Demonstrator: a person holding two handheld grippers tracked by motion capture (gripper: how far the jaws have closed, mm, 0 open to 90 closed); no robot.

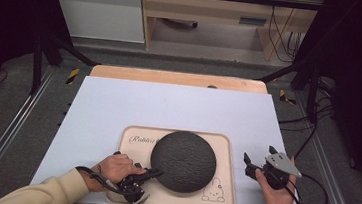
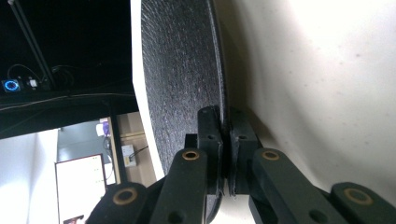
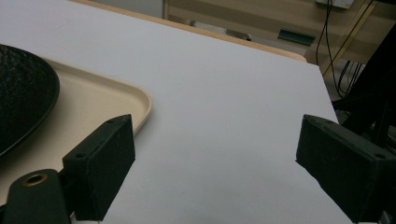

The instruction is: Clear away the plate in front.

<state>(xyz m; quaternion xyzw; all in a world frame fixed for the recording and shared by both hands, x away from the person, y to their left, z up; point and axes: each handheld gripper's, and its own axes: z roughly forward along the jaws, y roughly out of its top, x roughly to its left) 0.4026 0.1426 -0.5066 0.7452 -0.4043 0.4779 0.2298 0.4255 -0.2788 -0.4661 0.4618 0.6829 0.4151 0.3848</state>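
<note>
Left gripper (image 1: 154, 172): clenched on the rim of the black textured plate (image 1: 183, 161); in the left gripper view the two jaws stand pressed together over the plate's thin edge (image 2: 223, 93), one above the rim, one beneath it. The plate lies on the beige tray (image 1: 128, 190), covering most of its middle and reaching towards the tray's right edge; the tray sits at the near edge of the white table sheet (image 1: 178, 107).

Right gripper (image 1: 252, 165): released, jaws wide apart with nothing between them, resting over bare sheet just beside the tray's right edge, apart from tray and plate.

Judgement on the step in hand: the hold is a narrow pinch on one edge of a wide, probably heavy dish. A lift should go slowly, keeping the plate near level so that it does not pivot or slip from the pads. The free gripper could steady the tray's right rim, or take the opposite rim of the plate.

Writing: the tray's far-left corner bears script (image 1: 143, 139) that appears to read "Rabbit", part hidden by the plate. A line-drawn rabbit (image 1: 214, 191) occupies the near-right corner.
</note>
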